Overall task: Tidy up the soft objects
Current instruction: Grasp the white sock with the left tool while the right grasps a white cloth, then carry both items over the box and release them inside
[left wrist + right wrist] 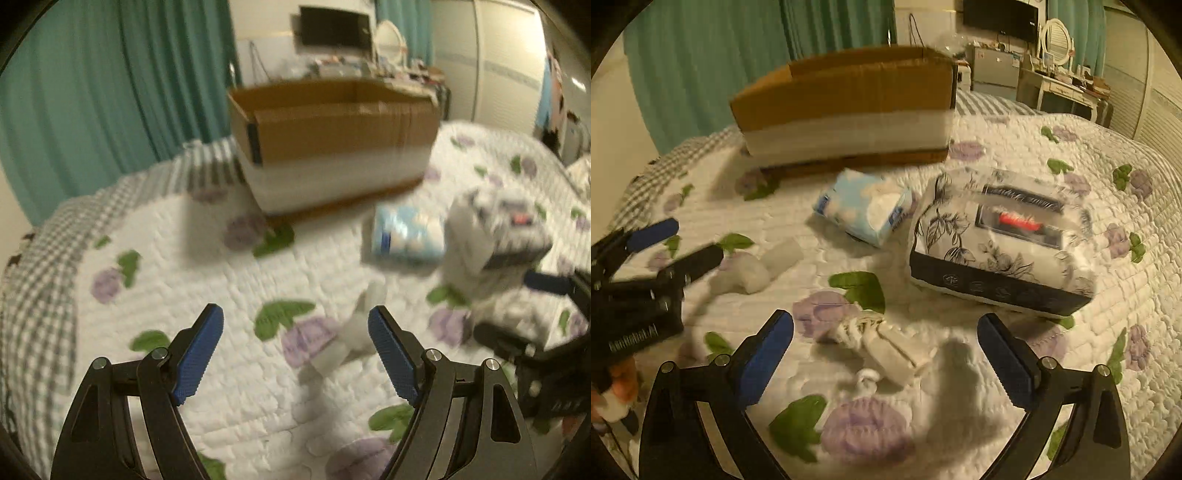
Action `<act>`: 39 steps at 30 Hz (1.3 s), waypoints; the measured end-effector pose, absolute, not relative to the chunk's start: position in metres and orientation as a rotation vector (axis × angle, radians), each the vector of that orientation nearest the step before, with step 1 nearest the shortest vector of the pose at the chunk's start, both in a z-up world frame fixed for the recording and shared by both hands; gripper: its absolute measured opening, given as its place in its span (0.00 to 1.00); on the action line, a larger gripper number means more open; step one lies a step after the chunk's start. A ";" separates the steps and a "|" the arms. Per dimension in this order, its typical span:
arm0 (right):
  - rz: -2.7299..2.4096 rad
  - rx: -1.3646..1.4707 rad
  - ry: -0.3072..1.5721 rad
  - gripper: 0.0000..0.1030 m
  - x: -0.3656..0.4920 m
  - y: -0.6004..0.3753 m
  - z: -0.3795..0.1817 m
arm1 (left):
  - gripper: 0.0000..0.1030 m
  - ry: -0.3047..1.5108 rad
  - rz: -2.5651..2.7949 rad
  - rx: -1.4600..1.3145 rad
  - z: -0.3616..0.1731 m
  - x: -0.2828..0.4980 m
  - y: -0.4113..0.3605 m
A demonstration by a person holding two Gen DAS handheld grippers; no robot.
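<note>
Left gripper held over bed quilt, jaws spread wide, nothing between them. Right gripper likewise released — jaws apart above small white knotted cloth lying on quilt. Cardboard box set at far side of bed, top open. Blue tissue pack seen just before box; floral-wrapped pack beside it, right. White rolled bundle lying left, near left gripper.

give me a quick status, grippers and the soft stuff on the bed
Left gripper open, empty. Right gripper open, empty. Floral pack, blue tissue pack, white bundle lying on quilt, outside cardboard box. Nothing blocking.
</note>
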State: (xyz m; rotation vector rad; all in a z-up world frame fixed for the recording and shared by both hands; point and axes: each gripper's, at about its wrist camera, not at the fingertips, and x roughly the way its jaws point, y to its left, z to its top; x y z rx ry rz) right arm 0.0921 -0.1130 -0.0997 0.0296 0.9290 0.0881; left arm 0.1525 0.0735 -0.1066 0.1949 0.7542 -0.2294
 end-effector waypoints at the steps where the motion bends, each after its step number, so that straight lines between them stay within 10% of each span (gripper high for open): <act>1: 0.082 0.026 0.931 0.97 0.094 -0.112 -0.102 | 0.79 0.766 -0.238 0.203 -0.113 0.154 0.073; 11: 0.005 0.058 0.958 0.57 0.092 -0.123 -0.109 | 0.78 0.807 -0.355 0.134 -0.140 0.156 0.075; 21: 0.018 0.040 0.931 0.55 0.090 -0.117 -0.105 | 0.74 0.847 -0.431 0.133 -0.151 0.163 0.063; 29: 0.036 0.040 0.930 0.55 0.089 -0.114 -0.105 | 0.34 0.853 -0.480 0.088 -0.156 0.174 0.064; 39: 0.081 0.034 0.872 0.55 0.077 -0.112 -0.086 | 0.32 0.808 -0.433 0.089 -0.141 0.159 0.071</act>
